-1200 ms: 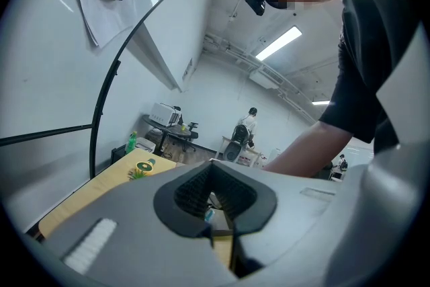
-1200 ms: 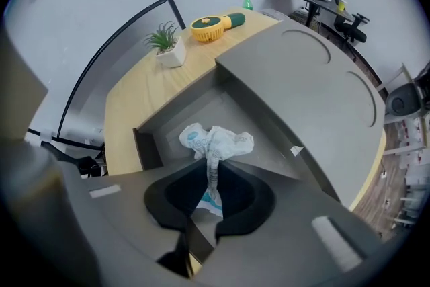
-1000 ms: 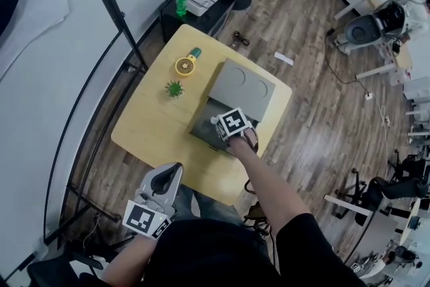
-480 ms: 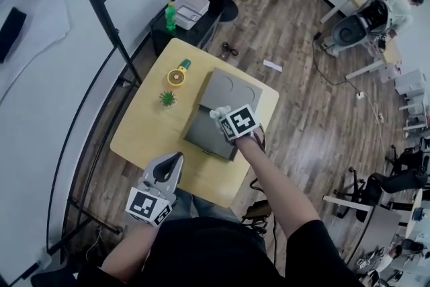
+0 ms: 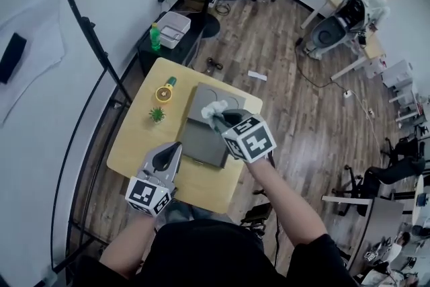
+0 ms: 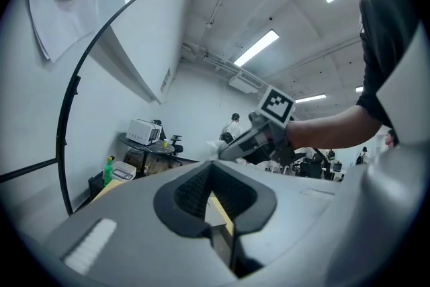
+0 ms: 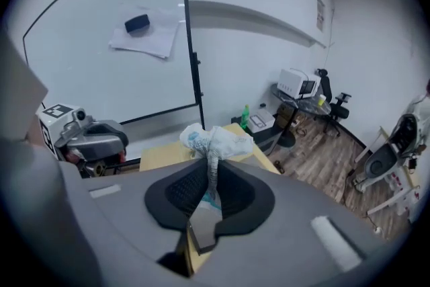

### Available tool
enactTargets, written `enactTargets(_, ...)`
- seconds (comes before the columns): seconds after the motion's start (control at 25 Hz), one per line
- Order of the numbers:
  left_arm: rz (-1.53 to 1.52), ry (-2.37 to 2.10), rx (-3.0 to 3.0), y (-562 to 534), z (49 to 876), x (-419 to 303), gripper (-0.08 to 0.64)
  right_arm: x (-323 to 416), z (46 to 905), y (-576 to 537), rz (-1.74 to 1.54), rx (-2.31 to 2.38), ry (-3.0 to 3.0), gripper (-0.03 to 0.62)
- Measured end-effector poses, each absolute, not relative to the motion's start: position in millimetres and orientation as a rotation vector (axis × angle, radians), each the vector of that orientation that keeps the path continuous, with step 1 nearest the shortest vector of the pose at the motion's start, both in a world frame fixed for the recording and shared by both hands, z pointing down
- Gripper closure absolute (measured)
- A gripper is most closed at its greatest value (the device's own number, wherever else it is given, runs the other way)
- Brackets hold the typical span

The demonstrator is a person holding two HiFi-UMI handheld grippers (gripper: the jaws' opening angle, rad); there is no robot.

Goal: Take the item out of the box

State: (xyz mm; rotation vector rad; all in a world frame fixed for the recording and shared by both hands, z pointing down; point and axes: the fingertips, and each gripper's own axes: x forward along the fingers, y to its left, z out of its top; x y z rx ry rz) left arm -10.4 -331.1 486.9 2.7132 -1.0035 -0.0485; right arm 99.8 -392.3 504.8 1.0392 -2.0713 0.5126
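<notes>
A grey box (image 5: pixel 201 144) lies open on the yellow table (image 5: pixel 138 144), its lid (image 5: pixel 213 94) folded back with two round dents. My right gripper (image 5: pixel 220 117) hangs above the box, shut on a crumpled white cloth-like item (image 5: pixel 213 108). In the right gripper view the item (image 7: pixel 215 140) bunches above the jaws of the right gripper (image 7: pixel 209 171), with a strip pinched between the pads. My left gripper (image 5: pixel 175 148) hovers over the table's near edge, left of the box, with its jaws together and nothing in them. In its own view the left gripper (image 6: pixel 211 168) faces the right gripper (image 6: pixel 259 138).
A yellow round thing with a green end (image 5: pixel 164 92) and a small green plant (image 5: pixel 157 115) sit at the table's far left. Behind the table stand a black stand with a green bottle (image 5: pixel 155 35) and a white bin (image 5: pixel 173 29). A black pole (image 5: pixel 87 30) runs along the left.
My right gripper has risen out of the box with the white item in it and moved toward the lid. The left gripper has stayed by the table's near edge.
</notes>
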Motion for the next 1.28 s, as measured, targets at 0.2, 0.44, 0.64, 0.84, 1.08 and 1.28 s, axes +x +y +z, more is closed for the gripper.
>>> enactTargets(0.2,-0.07,-0.994,2.761,-343,470,1,0.56,104,434,-378,0.323,1.182,-2.213,0.549)
enactTargets(0.44,-0.098,-0.996,2.804,-353,452,8,0.56,117,391,-355,0.089,1.375,-2.353,0.549)
enactTargets(0.64,-0.104,-1.002,2.832,-357,438,10,0.56,118,383,-330,-0.009,1.457,-2.464,0.548)
enactTargets(0.84,-0.11,-1.006,2.854,-355,428,12,0.56,117,376,-307,-0.121,1.542,-2.539,0.549)
enactTargets(1.08,-0.11,-1.012,2.883,-355,418,13,0.56,119,381,-300,-0.131,1.6,-2.584,0.548)
enactTargets(1.28,-0.108,-1.023,2.887,-355,412,12,0.56,124,387,-300,-0.091,1.626,-2.585,0.548)
